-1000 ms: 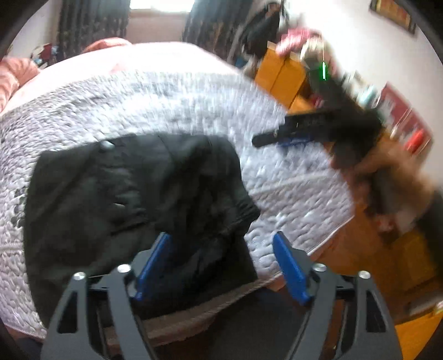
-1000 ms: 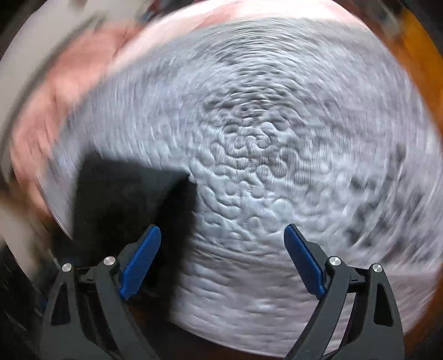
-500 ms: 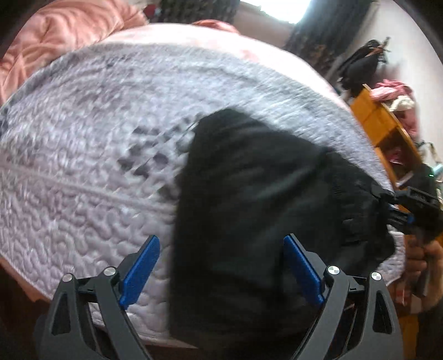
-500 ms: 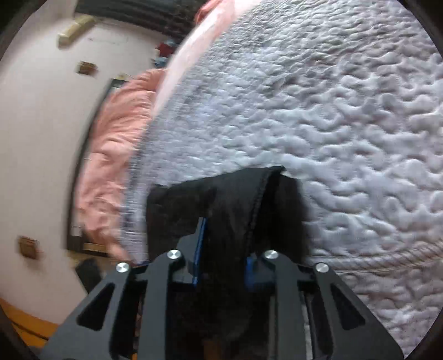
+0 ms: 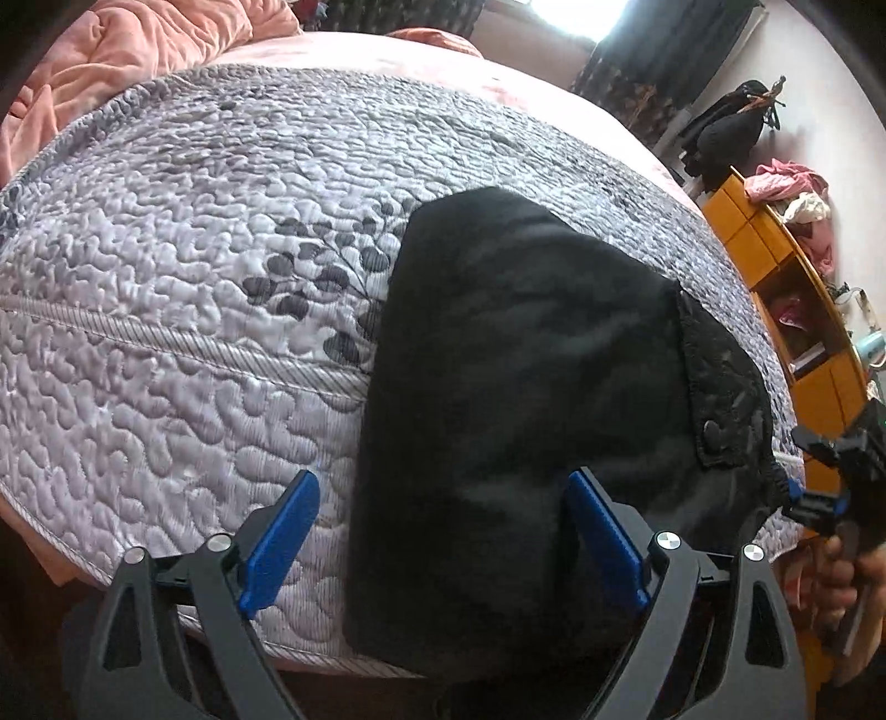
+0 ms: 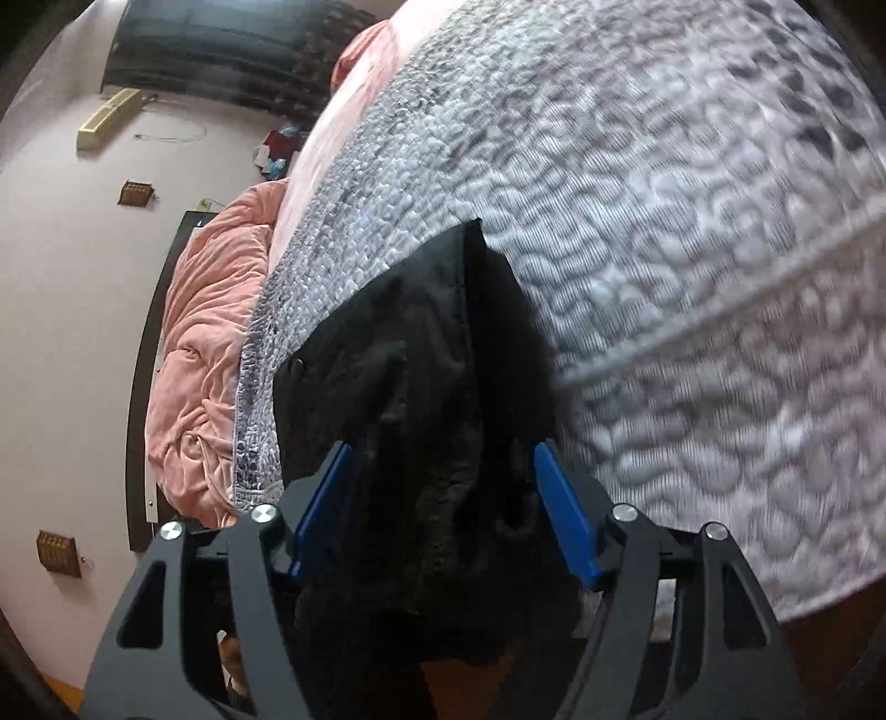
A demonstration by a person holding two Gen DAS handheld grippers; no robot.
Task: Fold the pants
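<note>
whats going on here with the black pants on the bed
A person is folding black pants on a grey quilted bedspread with a tool in each hand. The left tool is open over the near end of the folded bundle. The right tool is open with pants fabric between its fingers.

Bed under grey-lilac quilted bedspread (image 5: 183,288) with dark leaf print; rumpled salmon-pink velvet blanket (image 5: 138,50) at far-left corner; bright window (image 5: 576,11) flanked by dark curtains (image 5: 626,94); orange wooden shelf unit (image 5: 786,277) along pale pink wall (image 6: 61,266)
</note>
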